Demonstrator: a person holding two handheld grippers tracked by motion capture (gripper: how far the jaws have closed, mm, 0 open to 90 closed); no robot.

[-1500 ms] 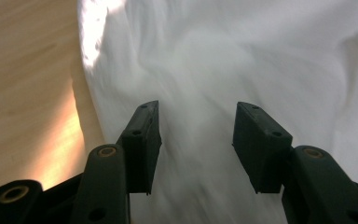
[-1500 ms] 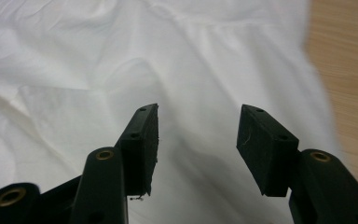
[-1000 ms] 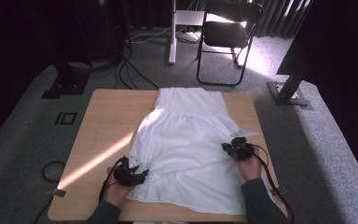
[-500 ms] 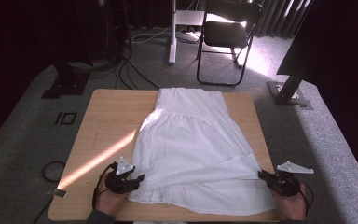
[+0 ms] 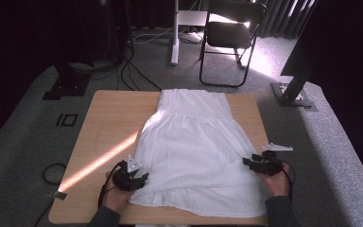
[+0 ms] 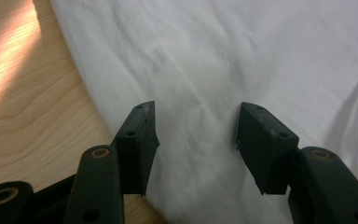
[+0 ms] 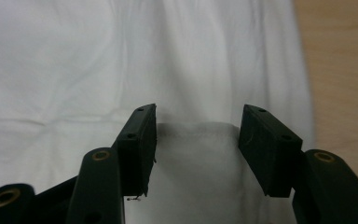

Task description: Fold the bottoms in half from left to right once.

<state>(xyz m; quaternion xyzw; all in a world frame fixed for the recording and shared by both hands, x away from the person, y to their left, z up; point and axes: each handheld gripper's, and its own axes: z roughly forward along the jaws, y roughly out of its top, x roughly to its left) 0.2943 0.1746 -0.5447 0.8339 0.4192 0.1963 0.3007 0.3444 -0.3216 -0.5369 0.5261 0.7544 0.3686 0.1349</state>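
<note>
While the white dress (image 5: 196,151) lies spread flat on the wooden desk (image 5: 108,123), its long axis runs from the near edge of the desk toward the far one. The narrow top end points away from the person, reaching the far edge, and the wide ruffled hem lies closest to the person, near the front edge. The skirt flares out from the bodice, so the garment is broadest at the near end. It sits right of the desk's middle, leaving a wide strip of bare wood on the left, crossed by a slanting bar of sunlight.

The left gripper (image 5: 139,178) rests at the dress's near left edge in the person's left hand (image 5: 116,196). In the left gripper view its jaws stand spread over the white cloth, with the curved cloth edge and bare wood to their left; the pads press on nothing.

The right gripper (image 5: 248,162) sits at the dress's right side in the person's right hand (image 5: 276,182), pointing inward across the fabric. Its jaws have just been opening. In the right gripper view they stand apart, with a folded-over flap of cloth (image 7: 198,158) lying between them, slightly shadowed, its stitched edge showing just beyond the pads. Neither pad pinches the flap. A strip of wood shows to the right of the cloth there.

Beyond the desk, on grey carpet, stands a black folding chair (image 5: 231,38).
</note>
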